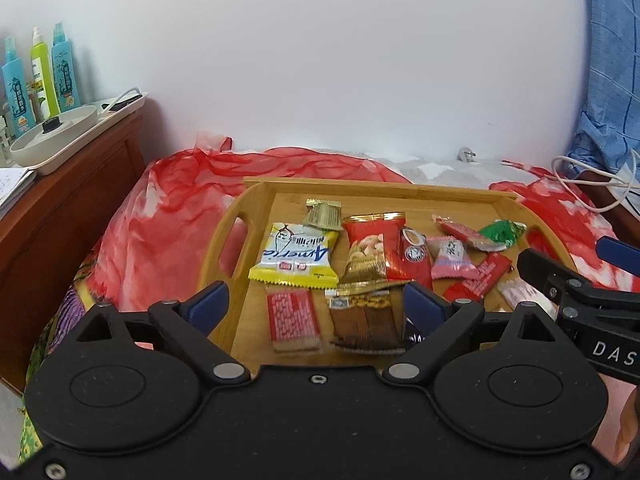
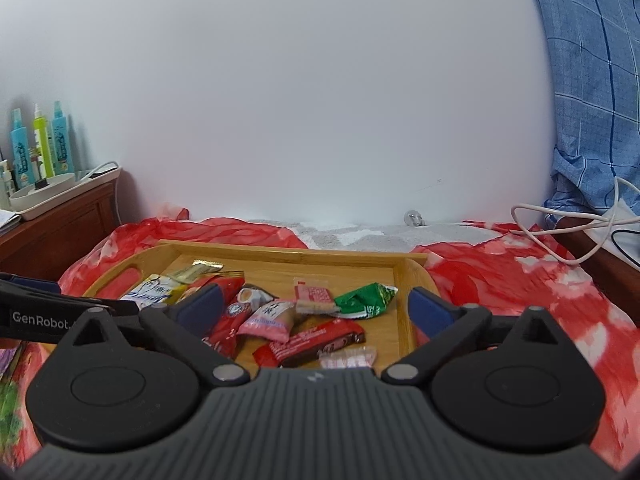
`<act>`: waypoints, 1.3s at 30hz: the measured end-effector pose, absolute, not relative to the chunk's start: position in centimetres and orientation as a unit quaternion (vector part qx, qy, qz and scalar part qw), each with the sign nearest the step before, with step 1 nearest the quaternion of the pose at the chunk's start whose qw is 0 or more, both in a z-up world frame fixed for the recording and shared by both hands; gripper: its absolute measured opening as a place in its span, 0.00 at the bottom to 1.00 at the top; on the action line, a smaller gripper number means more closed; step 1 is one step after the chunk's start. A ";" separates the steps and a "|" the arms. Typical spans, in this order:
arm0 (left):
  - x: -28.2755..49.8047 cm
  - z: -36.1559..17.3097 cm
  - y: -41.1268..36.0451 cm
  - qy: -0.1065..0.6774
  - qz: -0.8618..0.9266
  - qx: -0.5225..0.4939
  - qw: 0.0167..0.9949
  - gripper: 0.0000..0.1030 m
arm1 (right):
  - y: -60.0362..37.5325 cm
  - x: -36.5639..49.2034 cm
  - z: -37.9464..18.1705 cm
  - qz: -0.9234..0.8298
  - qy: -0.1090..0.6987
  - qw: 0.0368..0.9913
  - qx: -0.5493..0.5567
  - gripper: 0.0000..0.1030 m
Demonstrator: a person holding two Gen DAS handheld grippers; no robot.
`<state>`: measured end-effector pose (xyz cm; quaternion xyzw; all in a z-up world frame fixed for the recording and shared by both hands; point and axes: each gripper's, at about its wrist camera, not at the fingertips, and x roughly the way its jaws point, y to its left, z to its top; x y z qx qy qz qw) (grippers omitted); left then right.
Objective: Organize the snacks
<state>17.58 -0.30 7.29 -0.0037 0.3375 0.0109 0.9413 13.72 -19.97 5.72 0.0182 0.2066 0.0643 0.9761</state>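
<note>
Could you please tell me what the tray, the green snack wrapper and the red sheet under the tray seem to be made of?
Tray: apparently bamboo or light wood, smooth matte, with visible grain and cut-out handles.
Green snack wrapper: probably plastic film, glossy and creased, with crimped ends.
Red sheet: looks like thin plastic film or sheer fabric, translucent and wrinkled; cannot tell which.

The near rim of the wooden tray (image 1: 256, 188) is hidden behind the left gripper (image 1: 316, 306); the pink wafer pack (image 1: 294, 322) and brown packet (image 1: 366, 320) are smeared with blur; the pale pink packet (image 2: 347, 358) is half covered by the right gripper (image 2: 314, 306); the spray bottles (image 1: 38, 76) carry labels too small to read.
</note>
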 end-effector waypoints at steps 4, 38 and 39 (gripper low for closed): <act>16.0 7.4 -0.2 0.337 0.010 -0.003 0.942 0.92 | -19.6 12.3 5.7 0.067 0.203 0.977 0.010 1.00; 7.2 4.1 1.0 0.358 0.009 -0.014 0.933 0.93 | -19.0 4.9 2.9 0.061 0.240 0.969 -0.007 1.00; 7.0 3.9 1.0 0.360 0.008 -0.015 0.933 0.94 | -18.9 4.7 2.7 0.061 0.243 0.968 -0.008 1.00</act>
